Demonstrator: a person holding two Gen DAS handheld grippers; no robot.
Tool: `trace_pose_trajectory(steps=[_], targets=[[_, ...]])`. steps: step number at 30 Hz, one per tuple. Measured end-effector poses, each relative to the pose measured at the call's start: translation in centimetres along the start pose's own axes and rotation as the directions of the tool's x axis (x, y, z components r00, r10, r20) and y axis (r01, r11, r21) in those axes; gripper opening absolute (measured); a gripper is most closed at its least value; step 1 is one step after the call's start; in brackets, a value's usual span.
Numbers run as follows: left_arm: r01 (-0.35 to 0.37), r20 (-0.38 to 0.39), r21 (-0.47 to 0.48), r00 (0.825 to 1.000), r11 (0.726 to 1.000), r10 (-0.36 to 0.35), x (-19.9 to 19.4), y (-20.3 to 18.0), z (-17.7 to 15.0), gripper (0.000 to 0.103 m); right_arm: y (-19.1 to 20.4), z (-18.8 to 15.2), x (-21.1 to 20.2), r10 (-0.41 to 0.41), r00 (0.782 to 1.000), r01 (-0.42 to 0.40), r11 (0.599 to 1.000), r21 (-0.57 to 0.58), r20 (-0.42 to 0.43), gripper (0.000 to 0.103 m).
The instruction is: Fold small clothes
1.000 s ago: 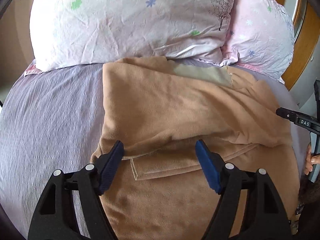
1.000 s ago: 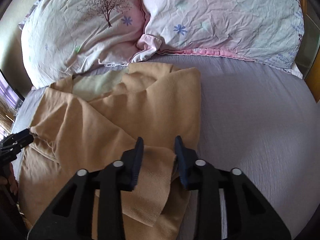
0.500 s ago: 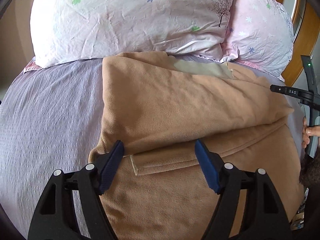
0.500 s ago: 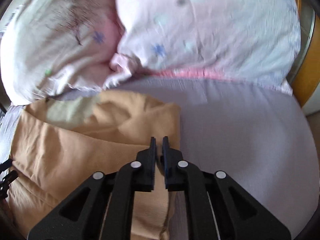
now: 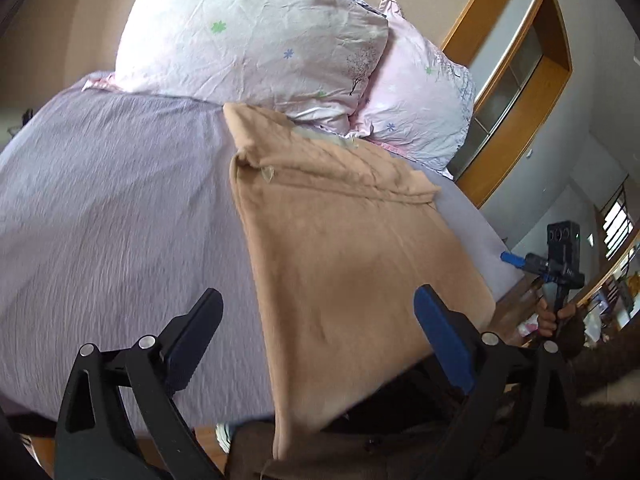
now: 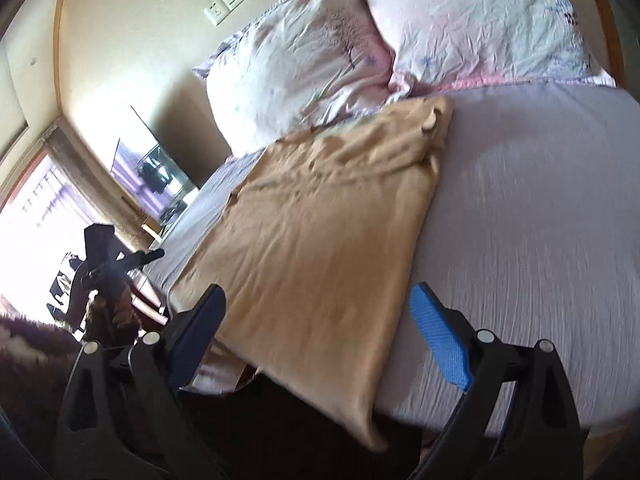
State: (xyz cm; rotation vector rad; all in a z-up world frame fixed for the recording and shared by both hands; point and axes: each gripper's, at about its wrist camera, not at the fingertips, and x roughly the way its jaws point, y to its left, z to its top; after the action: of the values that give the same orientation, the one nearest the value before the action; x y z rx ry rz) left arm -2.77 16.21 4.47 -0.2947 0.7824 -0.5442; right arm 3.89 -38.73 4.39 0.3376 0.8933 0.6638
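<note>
A tan fleece garment [image 5: 352, 256] lies folded flat on the lilac bed sheet [image 5: 112, 208], its far end against the pillows and its near end hanging over the bed's front edge. It also shows in the right wrist view [image 6: 320, 232]. My left gripper [image 5: 320, 332] is open and empty, held above the garment's near end. My right gripper [image 6: 320, 328] is open and empty, likewise above the near end. Each gripper shows small in the other's view: the right one [image 5: 556, 268] off the bed's right side, the left one [image 6: 108, 268] off its left side.
Two pale floral pillows [image 5: 256, 40] [image 5: 420, 112] lean at the head of the bed. A wooden frame with glass [image 5: 516, 92] stands to the right. A window [image 6: 36, 216] and a dark screen [image 6: 156, 172] are on the left. The bed's front edge [image 6: 500, 412] is close.
The right gripper was shut on the garment's edge and has let go and opened. Both grippers have drawn back and up from the bed. The garment now lies flatter.
</note>
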Motion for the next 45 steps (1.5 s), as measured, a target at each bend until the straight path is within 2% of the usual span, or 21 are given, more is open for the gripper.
trace_pose_trajectory(steps=[3, 5, 8, 10, 12, 13, 14, 15, 16, 17, 20, 22, 24, 27, 29, 32, 34, 37, 40, 43, 45], targets=[[0.042, -0.013, -0.1, 0.999, 0.994, -0.044, -1.3, 1.8, -3.9, 0.098, -1.4, -5.1, -0.2, 0.003, 0.996, 0.006, 0.996, 0.094, -0.091, 0.094], [0.077, -0.026, -0.134, 0.996, 0.988, -0.081, -1.3, 2.3, -5.8, 0.098, -2.4, -7.0, 0.6, 0.005, 0.991, 0.016, 0.989, 0.147, -0.137, 0.094], [0.053, -0.088, -0.151, 0.994, 0.987, -0.067, 0.4, 2.6, -7.3, 0.097, -3.3, -8.3, 2.4, 0.043, 0.986, -0.012, 0.981, 0.192, -0.162, 0.093], [0.071, -0.111, -0.176, 0.99, 0.982, -0.092, 2.1, 2.8, -7.6, 0.096, -3.5, -8.4, 3.6, 0.077, 0.985, -0.045, 0.978, 0.202, -0.157, 0.093], [0.105, -0.124, -0.213, 0.983, 0.971, -0.133, 3.8, 2.9, -7.7, 0.085, -3.5, -8.2, 4.9, 0.103, 0.982, -0.068, 0.976, 0.206, -0.161, 0.09], [0.122, -0.132, -0.233, 0.979, 0.965, -0.155, 4.5, 3.1, -7.8, 0.075, -3.4, -8.2, 5.6, 0.124, 0.978, -0.089, 0.974, 0.207, -0.165, 0.076], [0.139, -0.142, -0.256, 0.974, 0.957, -0.179, 5.2, 3.2, -7.8, 0.062, -3.2, -8.2, 6.0, 0.147, 0.975, -0.111, 0.972, 0.205, -0.169, 0.047], [0.157, -0.15, -0.28, 0.967, 0.947, -0.205, 6.0, 3.2, -7.9, 0.052, -2.8, -8.4, 6.3, 0.17, 0.969, -0.135, 0.971, 0.195, -0.177, 0.031], [0.179, -0.158, -0.307, 0.959, 0.935, -0.235, 6.5, 3.1, -8.0, 0.029, -2.3, -8.6, 6.4, 0.188, 0.965, -0.155, 0.972, 0.178, -0.183, 0.009], [0.196, -0.16, -0.337, 0.952, 0.921, -0.262, 6.7, 3.2, -8.1, 0.009, -1.7, -8.5, 6.1, 0.196, 0.964, -0.169, 0.973, 0.156, -0.178, 0.008], [0.289, -0.081, -0.428, 0.931, 0.856, -0.355, 5.4, 3.7, -7.8, 0.005, -0.2, -7.5, 4.0, 0.22, 0.968, -0.208, 0.972, 0.105, -0.119, 0.007], [0.331, -0.029, -0.424, 0.925, 0.843, -0.378, 3.8, 3.3, -6.5, 0.005, 0.9, -5.7, 2.6, 0.231, 0.971, -0.228, 0.972, 0.06, -0.059, 0.006], [0.356, 0.022, -0.37, 0.927, 0.858, -0.375, 2.3, 2.3, -4.4, 0.005, 2.0, -3.0, 1.4, 0.235, 0.972, -0.235, 0.972, 0.006, 0.01, 0.006], [0.339, 0.059, -0.267, 0.94, 0.902, -0.335, 1.7, 1.3, 0.7, 0.005, 2.4, 2.7, 0.8, 0.236, 0.962, -0.23, 0.971, -0.06, 0.134, 0.007], [0.32, 0.096, -0.239, 0.947, 0.917, -0.305, 2.6, 1.7, 4.9, 0.005, 1.8, 7.5, 1.8, 0.22, 0.951, -0.216, 0.975, -0.044, 0.215, 0.007], [0.267, 0.148, -0.253, 0.96, 0.93, -0.236, 5.9, 3.1, 11.7, 0.005, -0.6, 13.9, 4.9, 0.156, 0.948, -0.168, 0.986, 0.02, 0.277, 0.007], [0.22, 0.145, -0.292, 0.972, 0.931, -0.184, 9.4, 4.5, 15.8, 0.005, -2.7, 18.3, 8.8, 0.071, 0.96, -0.105, 0.988, 0.114, 0.27, 0.007], [0.129, 0.098, -0.34, 0.99, 0.932, -0.101, 14.8, 7.0, 19.6, 0.005, -7.3, 22.5, 14.7, -0.037, 0.977, -0.022, 0.962, 0.27, 0.21, 0.007], [0.069, 0.052, -0.403, 0.997, 0.913, -0.052, 18.9, 9.4, 21.2, 0.005, -11.5, 23.6, 18.7, -0.101, 0.981, 0.027, 0.914, 0.405, 0.163, 0.007], [0.055, 0.03, -0.454, 0.998, 0.889, -0.046, 21.1, 11.5, 21.6, 0.005, -13.7, 23.8, 20.8, -0.129, 0.982, 0.046, 0.873, 0.486, 0.14, 0.007], [0.061, 0.024, -0.497, 0.998, 0.866, -0.057, 22.0, 12.6, 22.0, 0.005, -14.1, 23.7, 21.7, -0.167, 0.979, 0.085, 0.855, 0.512, 0.116, 0.025]])
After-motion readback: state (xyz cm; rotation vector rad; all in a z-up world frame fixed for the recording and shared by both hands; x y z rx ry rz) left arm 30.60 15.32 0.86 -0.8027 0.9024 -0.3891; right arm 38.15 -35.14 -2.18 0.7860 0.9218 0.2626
